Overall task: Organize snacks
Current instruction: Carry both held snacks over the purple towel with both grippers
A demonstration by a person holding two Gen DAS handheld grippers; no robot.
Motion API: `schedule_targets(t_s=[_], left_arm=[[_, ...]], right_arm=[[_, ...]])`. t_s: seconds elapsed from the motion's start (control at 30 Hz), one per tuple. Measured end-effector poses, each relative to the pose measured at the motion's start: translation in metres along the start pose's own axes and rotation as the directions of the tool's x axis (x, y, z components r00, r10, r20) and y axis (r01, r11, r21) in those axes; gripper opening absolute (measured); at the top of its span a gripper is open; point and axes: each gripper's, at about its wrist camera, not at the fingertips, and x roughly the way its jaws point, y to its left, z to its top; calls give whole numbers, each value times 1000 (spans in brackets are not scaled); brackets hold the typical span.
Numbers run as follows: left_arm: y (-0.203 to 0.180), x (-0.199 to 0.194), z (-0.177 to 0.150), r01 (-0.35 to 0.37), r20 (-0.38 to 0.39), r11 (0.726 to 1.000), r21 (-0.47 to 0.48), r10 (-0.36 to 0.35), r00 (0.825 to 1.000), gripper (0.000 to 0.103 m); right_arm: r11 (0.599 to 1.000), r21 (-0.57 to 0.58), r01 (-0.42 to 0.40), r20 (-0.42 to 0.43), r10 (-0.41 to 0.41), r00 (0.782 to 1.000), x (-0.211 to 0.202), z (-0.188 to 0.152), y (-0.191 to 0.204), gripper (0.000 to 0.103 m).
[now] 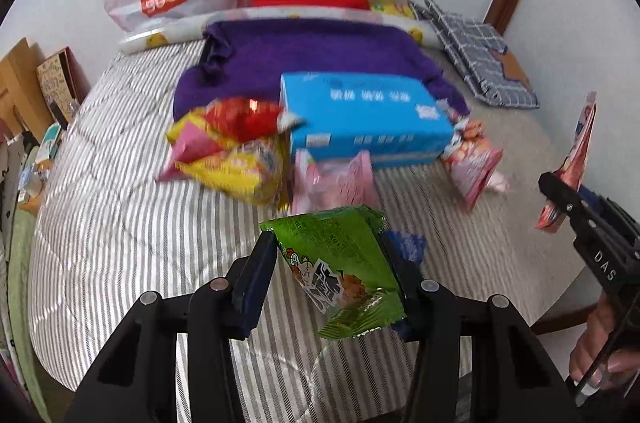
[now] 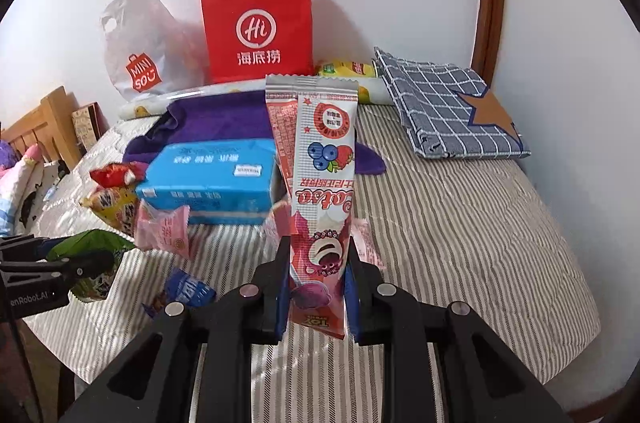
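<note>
Left tool (image 1: 326,263) gripping green snack packet (image 1: 340,271), right tool (image 2: 318,287) clamping pink wafer pack (image 2: 320,191)

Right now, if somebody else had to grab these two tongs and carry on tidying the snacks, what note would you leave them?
Left tongs: shut on the green snack packet, lifted off the striped bed cover.
Right tongs: shut on the tall pink berry packet, held upright.
Still on the bed: the red and yellow packets and a pink packet beside the blue box, another pink packet at its other end, and a small blue packet in front.
Done: two packets picked up. No sorted group is visible.
Left: place both, then gather the rest.
</note>
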Motion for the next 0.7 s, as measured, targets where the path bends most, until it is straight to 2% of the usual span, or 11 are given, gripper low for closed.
schedule_targets(t_s=[0.3,0.7], left_arm=[[-2,-16,49,41,77,999,2,-42,996,49],[10,-4,115,107,101,994,5,-107,989,49]], right_arm=[[1000,-10,-2,8,2,1000,3,39,8,22],[1000,-14,-14,19,14,1000,38,95,17,22]])
